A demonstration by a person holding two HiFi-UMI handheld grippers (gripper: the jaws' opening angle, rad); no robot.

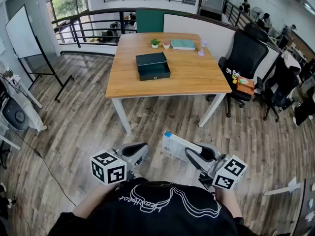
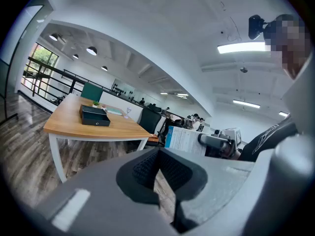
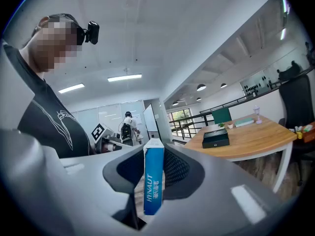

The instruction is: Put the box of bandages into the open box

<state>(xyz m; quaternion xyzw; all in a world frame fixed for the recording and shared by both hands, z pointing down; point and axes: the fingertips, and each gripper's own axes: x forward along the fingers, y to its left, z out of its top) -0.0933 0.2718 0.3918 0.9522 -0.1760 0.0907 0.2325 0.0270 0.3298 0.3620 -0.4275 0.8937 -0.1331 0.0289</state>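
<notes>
The right hand-held gripper (image 1: 194,156) has its jaws clamped on the bandage box (image 3: 153,186), a slim blue-and-white carton. In the right gripper view the carton stands upright on its narrow edge between the pads. In the head view it sticks out ahead of the jaws and to the left, held low in front of the person's body over the wooden floor (image 1: 88,127).

The left hand-held gripper (image 2: 156,173) carries nothing. Its jaws are drawn together at the tips, with only a sliver of floor showing behind them, and it is held level beside the right one.

Ahead is the worktop (image 1: 192,73), well apart from both grippers. On it sits the open box (image 1: 153,66), black, with its lid laid back and its tray facing up. A few small items line the far edge, clear of it.

By the look of it, this is the carry step: the grasp is made and the placing is not yet begun. The next move calls for closing the gap to the worktop and bringing the carton over the black tray. It would likely need turning flat to fit inside the walls. Then comes lowering it in before the jaws part. The lid edge is the thing to avoid on the way down.
</notes>
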